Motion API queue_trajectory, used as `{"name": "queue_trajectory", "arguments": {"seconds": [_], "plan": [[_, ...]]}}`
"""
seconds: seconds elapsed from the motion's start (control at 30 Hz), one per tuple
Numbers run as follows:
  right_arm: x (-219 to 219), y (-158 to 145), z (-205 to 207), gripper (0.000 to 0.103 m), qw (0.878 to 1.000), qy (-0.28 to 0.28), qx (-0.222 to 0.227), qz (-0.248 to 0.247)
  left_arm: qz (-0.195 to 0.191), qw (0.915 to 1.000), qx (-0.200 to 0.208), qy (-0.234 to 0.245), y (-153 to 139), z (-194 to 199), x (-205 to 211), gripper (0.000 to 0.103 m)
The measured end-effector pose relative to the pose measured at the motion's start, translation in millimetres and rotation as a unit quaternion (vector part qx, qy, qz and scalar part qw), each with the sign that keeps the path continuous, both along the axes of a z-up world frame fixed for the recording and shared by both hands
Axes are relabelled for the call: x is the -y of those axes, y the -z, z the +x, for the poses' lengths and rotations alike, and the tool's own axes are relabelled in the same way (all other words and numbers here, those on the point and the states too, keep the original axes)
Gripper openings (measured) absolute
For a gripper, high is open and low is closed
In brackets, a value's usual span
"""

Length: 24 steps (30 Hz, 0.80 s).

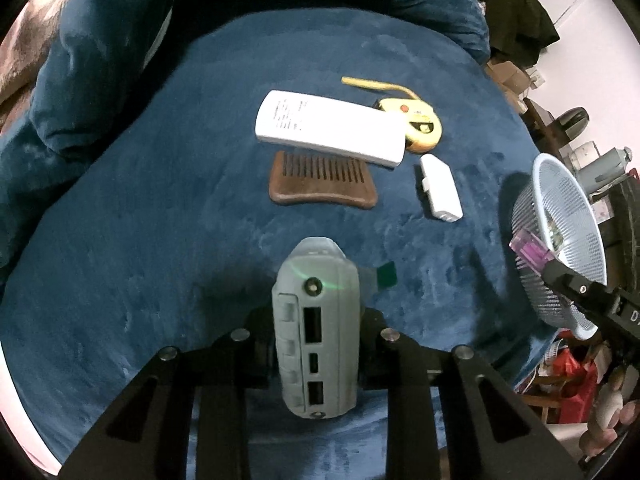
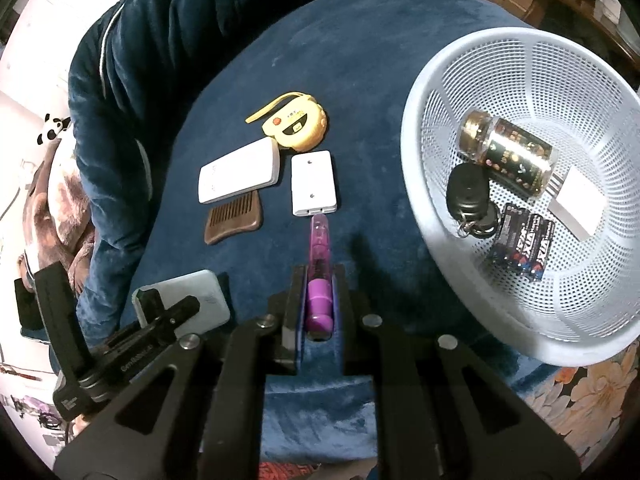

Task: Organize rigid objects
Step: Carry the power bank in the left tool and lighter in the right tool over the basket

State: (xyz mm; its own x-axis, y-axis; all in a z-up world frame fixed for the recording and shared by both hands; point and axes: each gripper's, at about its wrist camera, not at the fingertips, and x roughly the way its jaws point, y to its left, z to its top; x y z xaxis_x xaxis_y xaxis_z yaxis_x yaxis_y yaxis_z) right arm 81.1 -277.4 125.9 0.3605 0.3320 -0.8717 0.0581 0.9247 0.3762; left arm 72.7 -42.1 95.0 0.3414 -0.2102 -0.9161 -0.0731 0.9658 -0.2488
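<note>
My left gripper [image 1: 316, 344] points steeply down at the blue blanket [image 1: 160, 240], its jaws clamped on a grey power bank [image 1: 314, 332]. My right gripper [image 2: 319, 304], likewise angled down, is closed around a purple lighter [image 2: 318, 276], held beside the white mesh basket [image 2: 440, 92].

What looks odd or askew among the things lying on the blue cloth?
The white remote lies partly on top of the wooden comb, covering its teeth, with one end against the yellow tape measure. The white adapter lies apart. Nothing looks spilled or broken.
</note>
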Motion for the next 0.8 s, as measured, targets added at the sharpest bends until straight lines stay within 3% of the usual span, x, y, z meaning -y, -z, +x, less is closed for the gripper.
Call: {"name": "queue_trajectory", "arguments": {"seconds": [0.4, 0.8], "plan": [[34.8, -23.3, 2.9, 0.012, 0.999, 0.029, 0.012, -0.002, 0.009, 0.9979, 0.051, 0.039, -63.0, 24.8, 43.1, 0.027], [117.4, -43.4, -5.5, 0.012, 0.996, 0.08, 0.023, -0.035, -0.005, 0.9889, 0.076, 0.127, -92.3, 44.7, 160.1, 0.027]]}}
